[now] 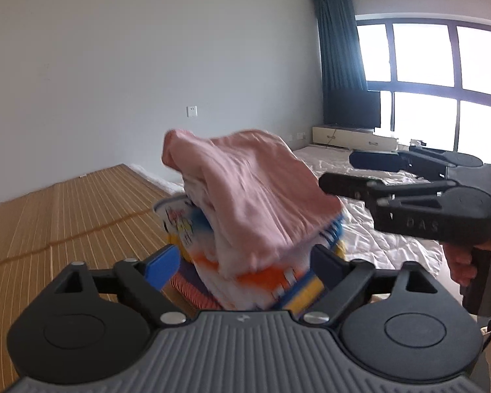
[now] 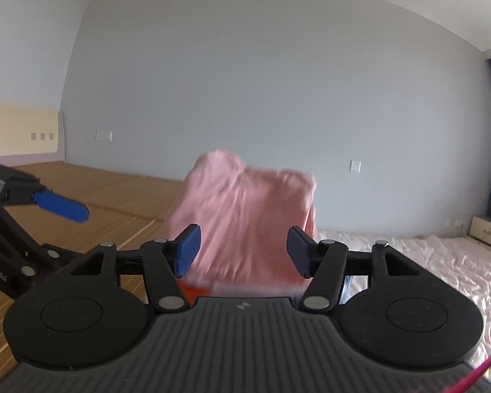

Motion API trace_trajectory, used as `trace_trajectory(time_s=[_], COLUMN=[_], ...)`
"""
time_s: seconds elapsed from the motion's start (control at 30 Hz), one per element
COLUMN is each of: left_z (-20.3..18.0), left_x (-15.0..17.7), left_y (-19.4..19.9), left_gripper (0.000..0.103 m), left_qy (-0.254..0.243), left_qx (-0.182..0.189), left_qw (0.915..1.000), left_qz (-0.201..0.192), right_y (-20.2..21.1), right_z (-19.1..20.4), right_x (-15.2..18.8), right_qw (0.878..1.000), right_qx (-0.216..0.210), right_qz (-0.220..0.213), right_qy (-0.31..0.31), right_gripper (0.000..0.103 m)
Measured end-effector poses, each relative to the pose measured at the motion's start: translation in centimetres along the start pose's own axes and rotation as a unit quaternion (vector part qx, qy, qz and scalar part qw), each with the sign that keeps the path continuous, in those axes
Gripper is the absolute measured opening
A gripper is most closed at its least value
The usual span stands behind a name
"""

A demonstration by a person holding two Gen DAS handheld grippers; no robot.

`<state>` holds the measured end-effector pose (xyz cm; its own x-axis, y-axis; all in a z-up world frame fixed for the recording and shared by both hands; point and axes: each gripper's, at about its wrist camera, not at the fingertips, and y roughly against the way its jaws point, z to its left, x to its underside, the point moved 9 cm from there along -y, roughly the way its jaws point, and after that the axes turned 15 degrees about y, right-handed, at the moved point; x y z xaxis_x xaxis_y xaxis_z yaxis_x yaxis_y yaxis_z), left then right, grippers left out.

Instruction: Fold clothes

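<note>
Currently the left tool (image 1: 242,263) stands released, blue pads clear of the pink garment (image 1: 252,196), which sits atop a blurred colourful garment (image 1: 288,281) over the bed (image 1: 376,229). The right tool (image 2: 244,250) likewise grips nothing. Advice: let the bundle settle flat, then square its edges. Motion blur hides the folds; the bundle's underside is cut off.
</note>
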<state>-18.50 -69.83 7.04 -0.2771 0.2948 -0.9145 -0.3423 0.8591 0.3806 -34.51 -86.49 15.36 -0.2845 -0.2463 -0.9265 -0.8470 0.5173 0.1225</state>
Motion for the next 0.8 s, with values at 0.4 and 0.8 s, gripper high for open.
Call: trace_trajectory(time_s=[0.4, 0.8], left_z=[0.1, 0.5], left_x=[8.8, 14.6], left_y=[2.6, 4.5], left_gripper=[0.103, 0.103], left_qy=[0.011, 0.081], left_qx=[-0.018, 0.015], left_qw=[0.9984, 0.9923], left_qz=[0.051, 0.092], right_y=[8.7, 11.6], right_z=[6.4, 10.4], right_x=[7.7, 10.9], right_qw=[0.994, 0.986], right_qx=[-0.017, -0.016], right_qz=[0.098, 0.153], right_qy=[-0.046, -0.066], right_gripper=[0.076, 0.077])
